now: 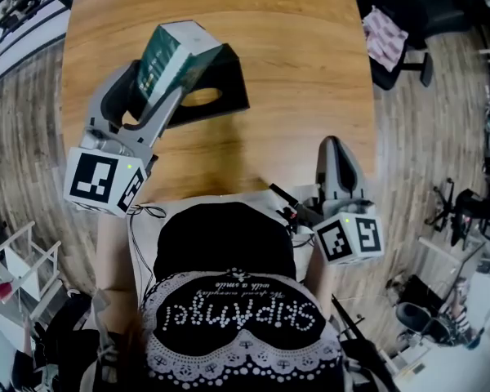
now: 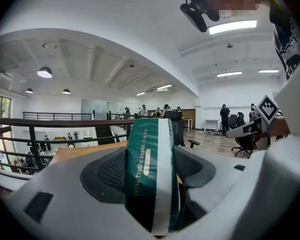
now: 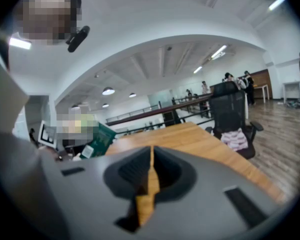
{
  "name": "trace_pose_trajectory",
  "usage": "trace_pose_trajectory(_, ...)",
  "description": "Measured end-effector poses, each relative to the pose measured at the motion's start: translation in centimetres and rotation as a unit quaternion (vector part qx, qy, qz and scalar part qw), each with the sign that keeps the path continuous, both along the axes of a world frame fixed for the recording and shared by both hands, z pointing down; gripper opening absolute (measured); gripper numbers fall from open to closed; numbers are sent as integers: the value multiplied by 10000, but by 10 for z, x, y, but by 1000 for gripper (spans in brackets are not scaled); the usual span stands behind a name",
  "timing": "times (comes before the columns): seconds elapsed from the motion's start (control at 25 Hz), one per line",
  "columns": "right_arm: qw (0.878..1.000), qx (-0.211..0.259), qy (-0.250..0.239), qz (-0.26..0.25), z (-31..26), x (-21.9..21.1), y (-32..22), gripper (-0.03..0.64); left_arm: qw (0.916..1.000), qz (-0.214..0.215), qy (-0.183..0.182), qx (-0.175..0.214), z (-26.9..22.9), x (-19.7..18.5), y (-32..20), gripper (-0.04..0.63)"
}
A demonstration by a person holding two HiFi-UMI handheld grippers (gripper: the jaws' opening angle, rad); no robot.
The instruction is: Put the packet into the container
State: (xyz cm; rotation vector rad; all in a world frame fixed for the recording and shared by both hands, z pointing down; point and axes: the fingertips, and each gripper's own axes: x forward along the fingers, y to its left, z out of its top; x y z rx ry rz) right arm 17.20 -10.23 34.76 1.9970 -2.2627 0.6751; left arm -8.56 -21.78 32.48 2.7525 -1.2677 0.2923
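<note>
Above the near-left edge of the black container (image 1: 224,80), the head view shows the left claw (image 1: 159,84) holding the green packet (image 1: 170,49) tilted and clear of the wooden surface (image 1: 302,72). The right claw (image 1: 336,174) sits well away from the container, near the person's body. The left gripper view shows its jaws clamped on the packet's two flanks. The right gripper view shows jaws pressed together with nothing between them. The carry looks under way; next, the packet needs lowering into the container's opening, then releasing.
</note>
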Motion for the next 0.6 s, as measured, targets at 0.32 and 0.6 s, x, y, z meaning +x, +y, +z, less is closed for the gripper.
trace_pose_trajectory(0.32,10000,-28,-35,-70,3,-2,-3,41,9996,168,-150,-181,19,7,-1,324)
trace_pose_trajectory(0.6,9999,-77,-49,-95,5,-6,-6,40,9985,313,-370,-258,37,11,-6,324)
